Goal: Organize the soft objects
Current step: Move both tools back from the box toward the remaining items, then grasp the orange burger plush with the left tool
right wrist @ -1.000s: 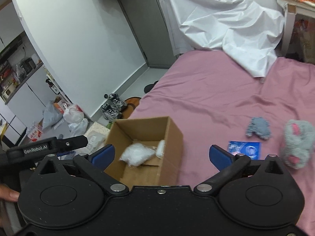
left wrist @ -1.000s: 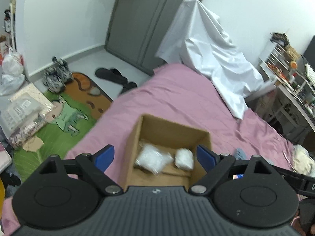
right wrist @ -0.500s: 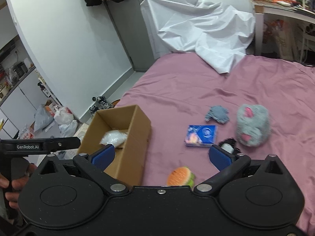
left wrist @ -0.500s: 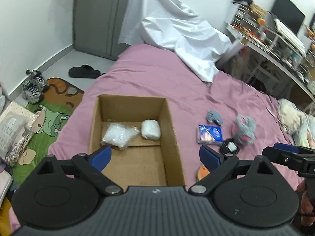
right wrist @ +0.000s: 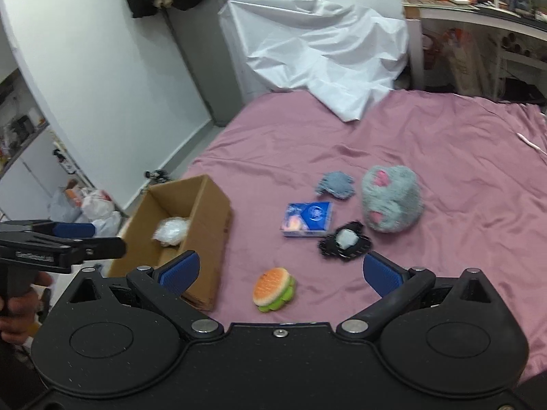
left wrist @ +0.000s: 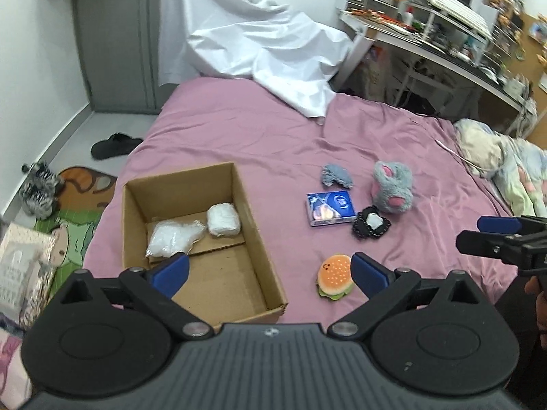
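Observation:
An open cardboard box [left wrist: 263, 253] [right wrist: 212, 212] stands on the pink bed and holds a clear bag of white stuff [left wrist: 171, 239] and a white wrapped bundle [left wrist: 223, 220]. To its right lie a burger toy [left wrist: 334, 277] [right wrist: 273, 289], a blue packet [left wrist: 330, 209] [right wrist: 307, 219], a black frilly piece [left wrist: 371, 226] [right wrist: 345, 242], a small grey-blue cloth [left wrist: 335, 175] [right wrist: 335, 185] and a grey plush [left wrist: 391, 186] [right wrist: 391, 203]. My left gripper [left wrist: 270, 273] is open and empty over the box's near right corner. My right gripper [right wrist: 278, 273] is open and empty above the burger toy.
A white sheet [left wrist: 259, 44] drapes over something at the bed's far end. A rolled quilt [left wrist: 506, 164] lies at the right. A desk with shelves [left wrist: 444, 34] stands beyond. Shoes, a slipper [left wrist: 114, 145] and a cartoon mat [left wrist: 71, 225] lie on the floor at the left.
Both views have swung right from the box toward the loose items on the bed. Both grippers stayed open and empty.

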`<state>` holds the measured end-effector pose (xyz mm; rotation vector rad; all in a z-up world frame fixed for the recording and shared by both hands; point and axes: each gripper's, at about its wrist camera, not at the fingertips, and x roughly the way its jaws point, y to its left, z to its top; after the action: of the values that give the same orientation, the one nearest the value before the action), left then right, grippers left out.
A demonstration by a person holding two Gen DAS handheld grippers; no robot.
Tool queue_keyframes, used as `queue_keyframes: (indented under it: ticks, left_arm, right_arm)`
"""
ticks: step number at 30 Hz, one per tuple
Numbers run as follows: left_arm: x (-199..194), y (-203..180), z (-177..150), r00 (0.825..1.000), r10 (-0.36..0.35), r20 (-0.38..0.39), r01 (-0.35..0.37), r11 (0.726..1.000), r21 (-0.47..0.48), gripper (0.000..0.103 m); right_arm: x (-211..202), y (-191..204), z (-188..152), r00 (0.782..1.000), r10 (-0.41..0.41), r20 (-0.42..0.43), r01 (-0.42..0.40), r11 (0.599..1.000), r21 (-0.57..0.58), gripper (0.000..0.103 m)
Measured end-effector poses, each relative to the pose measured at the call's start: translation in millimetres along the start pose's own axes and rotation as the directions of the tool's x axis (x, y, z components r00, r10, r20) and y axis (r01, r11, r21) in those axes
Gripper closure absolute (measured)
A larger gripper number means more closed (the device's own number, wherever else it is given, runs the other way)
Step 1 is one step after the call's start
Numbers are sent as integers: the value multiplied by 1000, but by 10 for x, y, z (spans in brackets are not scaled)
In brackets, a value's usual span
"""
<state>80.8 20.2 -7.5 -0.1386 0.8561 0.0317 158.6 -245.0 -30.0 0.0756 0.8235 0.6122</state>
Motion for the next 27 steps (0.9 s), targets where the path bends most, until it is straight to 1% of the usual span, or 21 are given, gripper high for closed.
queue_keyframes:
  ticks: [2,4,6,8,11,16,19,27]
  left_arm:
    - [15,-41,12,1000,-12,-3,12,1000,10,3]
    - [39,-81,29,1000,-18,-11,18,1000,24,3]
    - [56,-153,39,1000,-3,-24,5,998,60,3]
    - [63,-194,42,999,-20,-27,22,997,79,3]
    - [117,-239,57,998,-44,-46,48,995,85,3]
    - [228,-322,84,995,-75,-67,82,991,103,3]
    - [310,-370,110,994,-72,-82,81,991,109,3]
    - [571,-505,160,988,-93,-124,108,986,127,4]
  right_arm:
    - [-23,-30,-30,1000,10,-9,-10,1000,8,0]
    - [-70,-49,-47,1000,6,0,-6,1000,8,0]
    - [-119,-70,-58,1000,-2,12,2,1000,9,0]
    - [-161,-111,-65,1000,-5,17,4,1000,18,0]
    - [-201,-176,-79,1000,10,20,-11,999,33,0]
    - [-212,-281,-122,1000,0,21,-1,999,53,0]
    - [-191,-363,-154,1000,-1,29,-1,997,78,0]
    - [-74,-542,-174,999,-45,16,43,994,104,0]
